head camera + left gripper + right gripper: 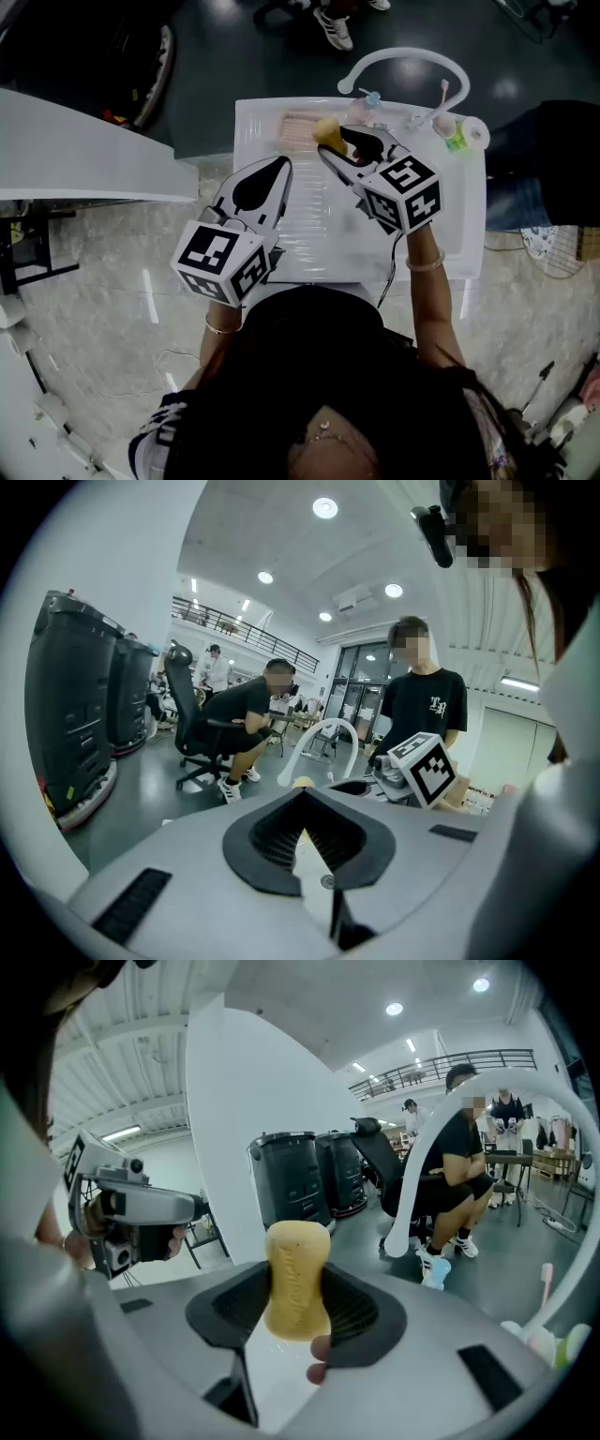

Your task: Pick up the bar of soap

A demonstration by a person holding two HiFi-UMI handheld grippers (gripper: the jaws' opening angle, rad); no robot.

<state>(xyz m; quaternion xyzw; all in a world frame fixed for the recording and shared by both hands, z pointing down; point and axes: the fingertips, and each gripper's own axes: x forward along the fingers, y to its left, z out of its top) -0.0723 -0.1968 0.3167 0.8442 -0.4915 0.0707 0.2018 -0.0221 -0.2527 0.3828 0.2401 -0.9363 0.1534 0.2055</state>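
Observation:
The bar of soap (326, 130) is yellow and oblong, and it is held above the far part of the white washbasin (450, 234). My right gripper (331, 143) is shut on it. In the right gripper view the soap (297, 1279) stands upright between the dark pads, its top poking out past the jaws. My left gripper (280, 167) hovers over the basin's left side, a short way left of the soap and apart from it. In the left gripper view my left gripper (304, 799) has its jaws closed together with nothing between them.
A white arched tap (405, 60) rises at the basin's far edge. A pinkish soap mat (298, 124) lies just beyond the soap. A toothbrush cup (442, 119) and a small green item (457, 142) stand at the far right corner. A white counter (84, 155) lies to the left. People stand and sit beyond.

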